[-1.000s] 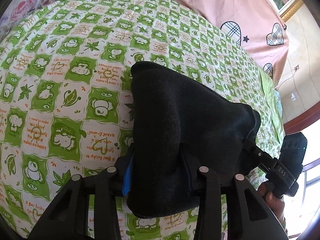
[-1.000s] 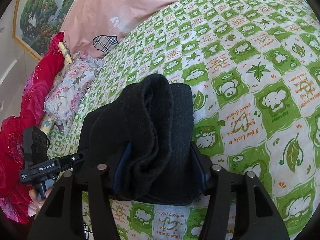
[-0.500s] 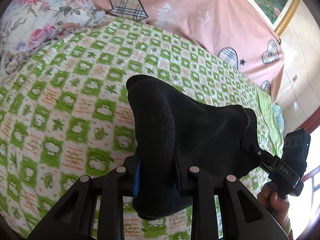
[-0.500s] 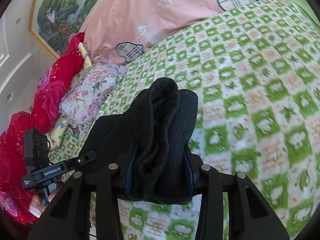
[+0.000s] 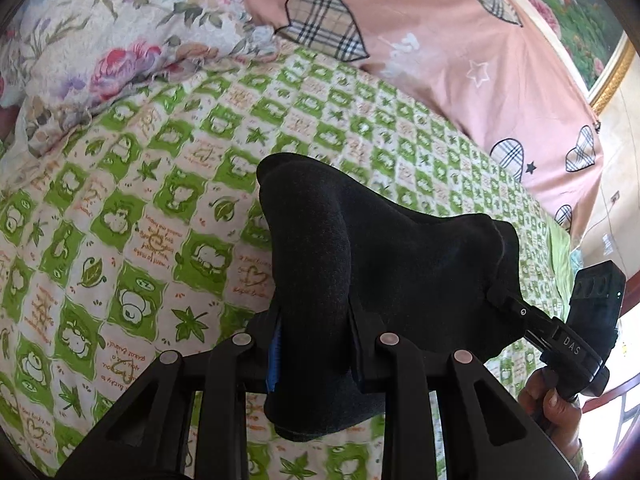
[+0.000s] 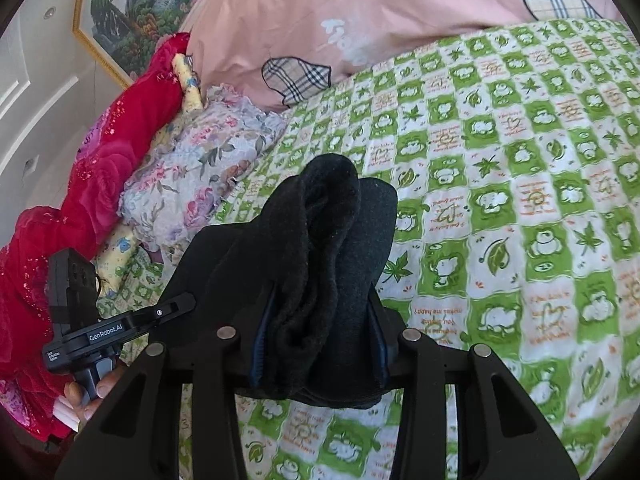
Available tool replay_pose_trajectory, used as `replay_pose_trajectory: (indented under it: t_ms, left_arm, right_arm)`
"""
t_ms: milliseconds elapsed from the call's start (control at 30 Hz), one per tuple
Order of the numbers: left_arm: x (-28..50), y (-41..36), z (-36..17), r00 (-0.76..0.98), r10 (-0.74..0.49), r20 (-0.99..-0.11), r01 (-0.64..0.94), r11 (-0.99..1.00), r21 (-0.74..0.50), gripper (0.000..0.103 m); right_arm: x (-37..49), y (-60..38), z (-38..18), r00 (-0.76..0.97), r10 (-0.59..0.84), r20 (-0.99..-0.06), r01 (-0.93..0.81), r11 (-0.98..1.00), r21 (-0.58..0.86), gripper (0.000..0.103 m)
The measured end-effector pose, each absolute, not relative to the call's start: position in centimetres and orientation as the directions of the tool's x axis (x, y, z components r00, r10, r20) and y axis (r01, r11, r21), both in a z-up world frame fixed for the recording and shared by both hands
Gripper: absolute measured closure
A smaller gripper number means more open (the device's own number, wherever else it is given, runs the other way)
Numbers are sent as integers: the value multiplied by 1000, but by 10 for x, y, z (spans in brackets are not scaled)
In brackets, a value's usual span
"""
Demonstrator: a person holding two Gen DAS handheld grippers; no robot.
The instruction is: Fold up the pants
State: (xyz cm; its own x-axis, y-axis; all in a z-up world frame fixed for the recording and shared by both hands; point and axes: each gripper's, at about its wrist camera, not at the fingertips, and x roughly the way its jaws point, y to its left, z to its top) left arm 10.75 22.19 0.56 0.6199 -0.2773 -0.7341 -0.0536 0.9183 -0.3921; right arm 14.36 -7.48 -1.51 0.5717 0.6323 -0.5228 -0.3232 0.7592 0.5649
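The black pants (image 5: 400, 264) hang bunched between both grippers, lifted above the green checked bed sheet (image 5: 140, 220). My left gripper (image 5: 316, 320) is shut on one bunched end of the pants. My right gripper (image 6: 320, 320) is shut on the other end of the pants (image 6: 320, 248). Each gripper shows in the other's view: the right one (image 5: 576, 332) at the right edge, the left one (image 6: 100, 320) at the left. The fingertips are hidden in the cloth.
A pink quilt with plaid hearts (image 5: 440, 40) lies along the head of the bed. A floral pillow (image 5: 100, 32) and a red blanket (image 6: 100, 160) lie at the side. A framed landscape picture (image 6: 136, 8) hangs on the wall.
Both grippers have lifted and tilted up with the pants still held. More of the pink quilt, pillow and wall picture have come into view.
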Motion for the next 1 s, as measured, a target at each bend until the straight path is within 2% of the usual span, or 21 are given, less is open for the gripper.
replay_pose_trajectory:
  t_ms: [100,133,267,500,633,700,767,867,1000]
  left_arm:
    - [106,224,-6,612,-284,-738,-61,914,-402,67]
    - [105,225,-10,609,-279,-742,-68,914,-400,58]
    - [102,228,-19,606,-279,-745,-67,915,-398,48]
    - [103,227,-16,603,-257,-755,-83,921,-380,43]
    - [94,226,-13,596,-221,-772,-117,927,-356,29]
    - [86,225,-11,601,-218,-769,-126,924,-361,29]
    - [78,223,-8,605,-210,-768,-127,927,-353,28]
    - [66,217,-1,615,-181,-767,-121,940,-319,24]
    - [53,211,5,628,-153,-763,-110,953,-282,24]
  right_arm:
    - [150,-75,-25,562,617,-551,-305,773,556,57]
    - [152,-77,-29,561,610,-560,-290,778,557,54]
    - [158,-87,-43,554,611,-566,-269,774,573,48]
    - [156,-91,-48,554,630,-544,-267,753,601,43]
    - [145,-93,-34,579,616,-534,-281,766,579,41]
    - [139,-97,-28,594,616,-517,-288,764,578,36]
    - [131,-101,-23,613,605,-508,-289,770,568,26]
    - [119,-102,-17,631,583,-513,-294,791,537,24]
    - [105,-97,-13,639,562,-525,-307,813,496,24]
